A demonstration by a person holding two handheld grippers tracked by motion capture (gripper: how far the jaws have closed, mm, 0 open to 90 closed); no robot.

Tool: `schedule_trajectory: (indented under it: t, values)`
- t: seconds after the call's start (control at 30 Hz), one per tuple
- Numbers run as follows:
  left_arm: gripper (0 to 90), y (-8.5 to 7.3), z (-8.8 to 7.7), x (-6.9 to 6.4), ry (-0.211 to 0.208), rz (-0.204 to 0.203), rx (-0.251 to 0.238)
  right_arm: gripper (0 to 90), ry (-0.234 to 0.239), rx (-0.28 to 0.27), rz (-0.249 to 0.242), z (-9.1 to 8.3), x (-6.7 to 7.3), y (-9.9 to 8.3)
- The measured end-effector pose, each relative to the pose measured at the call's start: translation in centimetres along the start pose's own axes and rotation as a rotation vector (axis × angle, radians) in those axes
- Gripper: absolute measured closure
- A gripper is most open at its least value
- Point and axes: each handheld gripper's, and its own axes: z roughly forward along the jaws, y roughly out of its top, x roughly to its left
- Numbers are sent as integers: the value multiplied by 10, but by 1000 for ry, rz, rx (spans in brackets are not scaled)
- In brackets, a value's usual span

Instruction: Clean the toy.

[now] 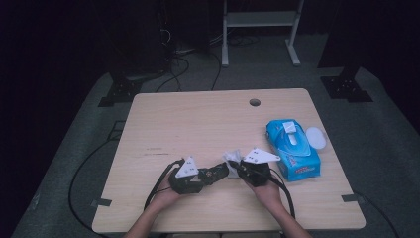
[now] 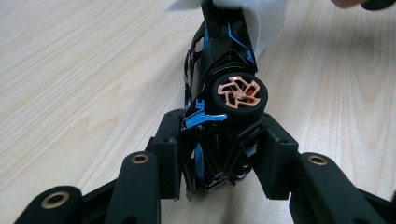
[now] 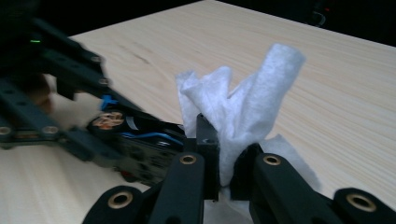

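1. High view — left gripper and right gripper meet near the table's front edge.
2. Left gripper view — jaws clamp the toy car's rear.
3. Right gripper view — jaws pinch a white wipe against the car's far end.

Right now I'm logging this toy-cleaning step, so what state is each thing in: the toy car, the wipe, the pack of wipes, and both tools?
Toy car: clamped at one end, tipped on its side.
Wipe: crumpled, pinched, at the car's far end.
Pack of wipes: lying flat, lid flipped open.
Left tool: shut on the toy car.
Right tool: shut on the wipe.
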Motion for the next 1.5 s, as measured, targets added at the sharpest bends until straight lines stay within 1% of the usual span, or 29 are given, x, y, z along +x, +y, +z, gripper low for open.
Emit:
schedule_trajectory:
  t: [0.07,0.1,0.13,0.17,0.2,0.3,0.33,0.4,0.5,0.57,0.63,0.67,0.73,0.8,0.9,0.97,1.1,1.23,1.5]
  values:
    - [579,0,0,0,0,-2,-2,849,39,0,0,2,4,1]
    - [580,-1,-1,0,0,0,1,849,46,1,-9,4,7,1]
    - [580,-1,-1,0,-2,0,0,849,41,4,-24,5,7,2]
    - [580,-1,-1,1,-2,1,2,849,37,4,-27,5,6,2]
    - [580,0,0,0,-1,2,1,850,26,4,-19,4,3,2]
    - [580,0,0,0,2,0,-1,849,-17,4,-24,-1,-7,-1]
    - [580,0,0,0,2,-2,-2,849,-17,3,-10,-4,-12,-2]
    - [581,1,0,0,4,4,3,850,-41,4,-6,-7,-15,-3]
    - [581,1,0,-1,6,8,5,849,-54,5,-17,-7,-15,-3]
    - [581,1,0,-1,7,8,5,849,-43,7,-6,-7,-13,-3]
    - [581,1,0,-1,8,10,6,849,-26,4,-16,-5,-8,-2]
    - [581,1,0,0,6,9,7,849,-20,5,-31,-5,-4,-2]
    - [581,0,-1,0,5,6,7,849,-21,6,-43,-4,-2,-1]
    - [581,1,-1,0,6,7,8,849,-25,8,-34,-5,-5,-1]
    - [581,0,-1,0,5,6,8,850,-58,10,-19,-8,-13,-2]
    - [581,1,-2,0,5,9,9,850,-61,7,-1,-10,-16,-3]
    - [581,1,-2,0,6,10,9,849,-70,10,-18,-10,-16,-3]
    - [581,1,-2,0,6,10,8,850,-78,10,-2,-11,-18,-4]
    - [582,1,-2,0,5,12,9,850,-83,11,3,-11,-19,-3]
